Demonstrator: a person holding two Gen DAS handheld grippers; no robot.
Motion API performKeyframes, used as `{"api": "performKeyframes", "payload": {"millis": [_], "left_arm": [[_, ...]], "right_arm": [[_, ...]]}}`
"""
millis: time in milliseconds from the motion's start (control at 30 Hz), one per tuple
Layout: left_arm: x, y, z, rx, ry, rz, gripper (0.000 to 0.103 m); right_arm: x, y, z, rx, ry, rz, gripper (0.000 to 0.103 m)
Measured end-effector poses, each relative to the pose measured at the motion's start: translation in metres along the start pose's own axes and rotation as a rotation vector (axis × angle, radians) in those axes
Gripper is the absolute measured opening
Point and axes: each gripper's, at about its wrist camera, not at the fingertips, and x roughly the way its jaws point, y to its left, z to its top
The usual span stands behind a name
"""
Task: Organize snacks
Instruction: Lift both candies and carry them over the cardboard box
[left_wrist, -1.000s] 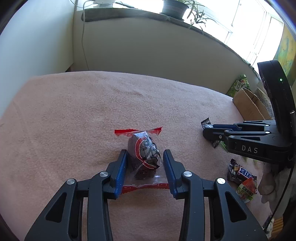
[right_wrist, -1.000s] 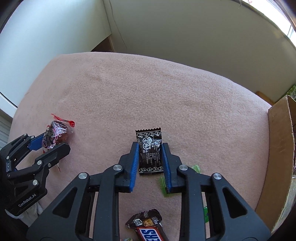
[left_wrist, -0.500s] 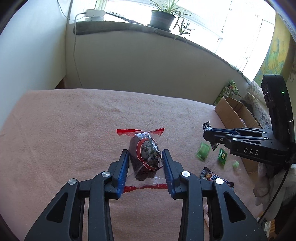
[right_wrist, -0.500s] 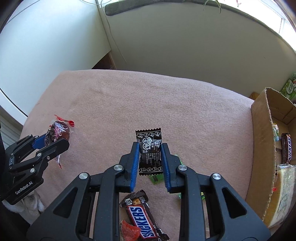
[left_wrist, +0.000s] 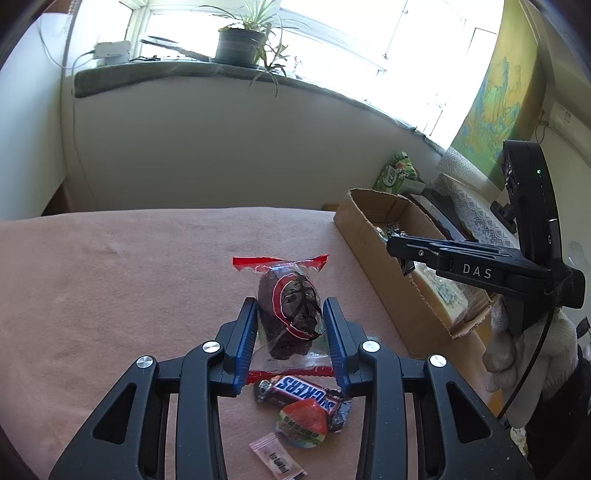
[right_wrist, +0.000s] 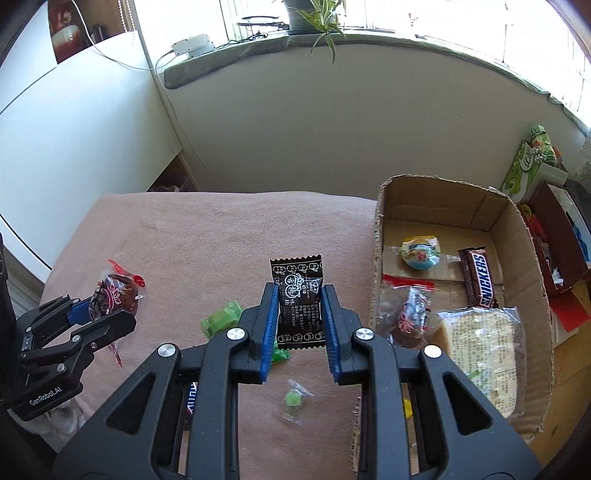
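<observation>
Snickers bar shows only a sliver behind right claw.

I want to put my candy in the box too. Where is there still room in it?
Inside the cardboard box, the bare floor is along the far wall, behind the round blue candy and the Snickers bar. The near end is crowded: a big cracker pack and a red-edged clear packet fill it.
</observation>
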Motion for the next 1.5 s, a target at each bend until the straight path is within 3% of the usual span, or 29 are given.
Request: {"api": "performKeyframes", "payload": {"millis": [600, 900, 1300, 1367, 1433, 1500], "left_arm": [[0.053, -0.129, 0.011, 0.148, 0.051, -0.162, 0.034], [0.076, -0.153, 0.014, 0.173, 0.081, -0.177, 0.034], [0.095, -0.158, 0.016, 0.193, 0.105, -0.171, 0.038], [0.094, -0.159, 0.015, 0.192, 0.103, -0.166, 0.046], [0.094, -0.160, 0.015, 0.191, 0.102, -0.170, 0.046], [0.092, -0.160, 0.015, 0.193, 0.100, -0.171, 0.046]], "right_arm": [[-0.018, -0.116, -0.001, 0.140, -0.044, -0.098, 0.024], [-0.004, -0.150, 0.006, 0.182, -0.037, -0.108, 0.024], [0.009, -0.162, 0.013, 0.183, -0.029, -0.121, 0.025], [0.009, -0.161, 0.013, 0.182, -0.028, -0.124, 0.032], [0.008, -0.161, 0.013, 0.182, -0.033, -0.133, 0.043], [0.006, -0.161, 0.013, 0.183, -0.040, -0.136, 0.047]]}}
